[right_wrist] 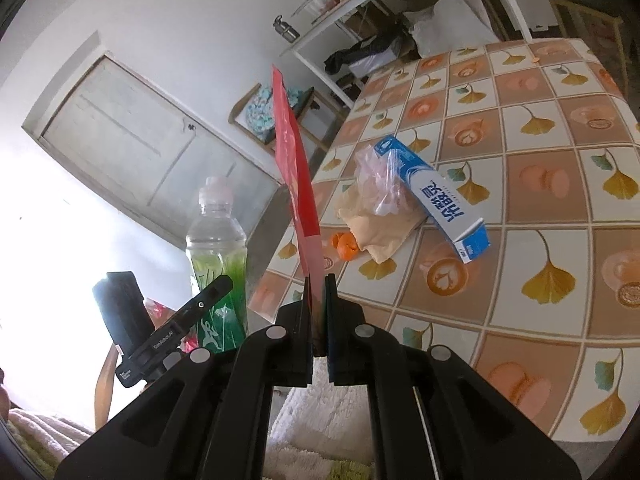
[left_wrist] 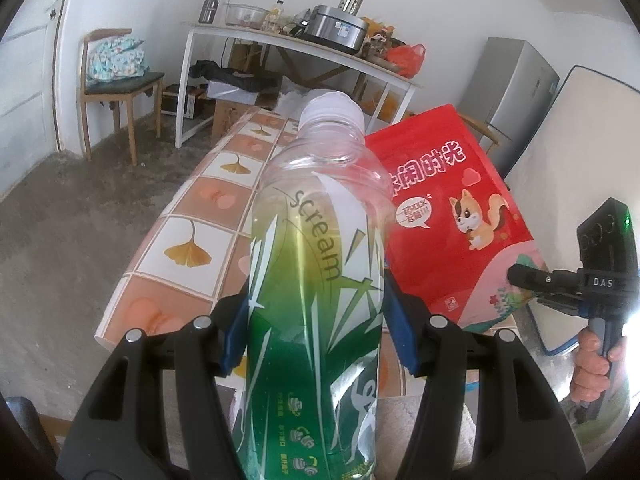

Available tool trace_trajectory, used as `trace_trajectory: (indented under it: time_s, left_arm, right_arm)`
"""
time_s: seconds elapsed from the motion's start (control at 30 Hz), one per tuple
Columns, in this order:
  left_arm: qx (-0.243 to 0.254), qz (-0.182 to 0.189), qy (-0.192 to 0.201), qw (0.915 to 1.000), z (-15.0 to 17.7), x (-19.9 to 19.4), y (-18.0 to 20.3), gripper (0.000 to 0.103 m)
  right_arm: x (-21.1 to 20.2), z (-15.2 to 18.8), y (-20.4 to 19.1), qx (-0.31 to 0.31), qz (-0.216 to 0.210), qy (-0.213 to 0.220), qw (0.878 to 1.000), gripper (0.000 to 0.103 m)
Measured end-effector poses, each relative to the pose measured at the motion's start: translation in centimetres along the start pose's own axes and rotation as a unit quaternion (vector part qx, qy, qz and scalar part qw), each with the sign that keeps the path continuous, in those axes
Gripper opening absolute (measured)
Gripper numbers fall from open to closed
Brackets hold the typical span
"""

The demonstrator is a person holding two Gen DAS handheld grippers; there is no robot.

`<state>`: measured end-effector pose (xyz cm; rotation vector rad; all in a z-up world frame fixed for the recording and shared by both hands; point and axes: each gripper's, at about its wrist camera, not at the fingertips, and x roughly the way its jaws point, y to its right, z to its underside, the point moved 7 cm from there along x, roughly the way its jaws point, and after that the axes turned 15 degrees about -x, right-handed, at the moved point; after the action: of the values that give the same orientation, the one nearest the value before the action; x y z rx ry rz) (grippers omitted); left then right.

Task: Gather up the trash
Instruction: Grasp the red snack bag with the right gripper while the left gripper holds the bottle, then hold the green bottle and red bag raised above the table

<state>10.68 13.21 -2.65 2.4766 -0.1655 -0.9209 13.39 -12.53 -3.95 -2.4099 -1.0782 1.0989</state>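
Left wrist: bottle [left_wrist: 316, 280] clamped; red packet [left_wrist: 452, 216] beside.

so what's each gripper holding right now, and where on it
The left gripper clamps the clear bottle around its green-labelled middle. The right gripper is shut on the bottom edge of the flat red bag.

Green-labelled bottle [left_wrist: 316, 280] upright, seemingly empty; red packet [left_wrist: 452, 216] edge-up.

Two close fisheye views look forward and downward along each gripper's jaws. Both share the tiled surface [left_wrist: 188, 248] [right_wrist: 520, 184], bottle [left_wrist: 316, 280] [right_wrist: 218, 236] and red packet [left_wrist: 452, 216] [right_wrist: 298, 184].
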Motion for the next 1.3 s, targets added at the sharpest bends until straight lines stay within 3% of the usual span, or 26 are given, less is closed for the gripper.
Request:
trace_trajectory:
  time_s: [0.5, 0.93, 1.3]
  left_arm:
    - [0.051, 0.005, 0.020, 0.9985, 1.3, -1.2, 4.8, 0.056]
    - [0.080, 0.088, -0.023, 0.9926, 3.8, 1.3, 13.2, 0.056]
    - [0.104, 0.131, -0.039, 0.9852, 5.0, 2.4, 18.5, 0.056]
  right_arm:
    - [-6.0, 1.3, 1.7, 0.011, 0.021, 0.049, 0.998, 0.005]
    - [-14.2, 3.5, 5.1, 0.047, 0.069, 0.102, 0.991, 0.005]
    - [-19.6, 5.6, 6.8, 0.076, 0.104, 0.146, 0.981, 0.005]
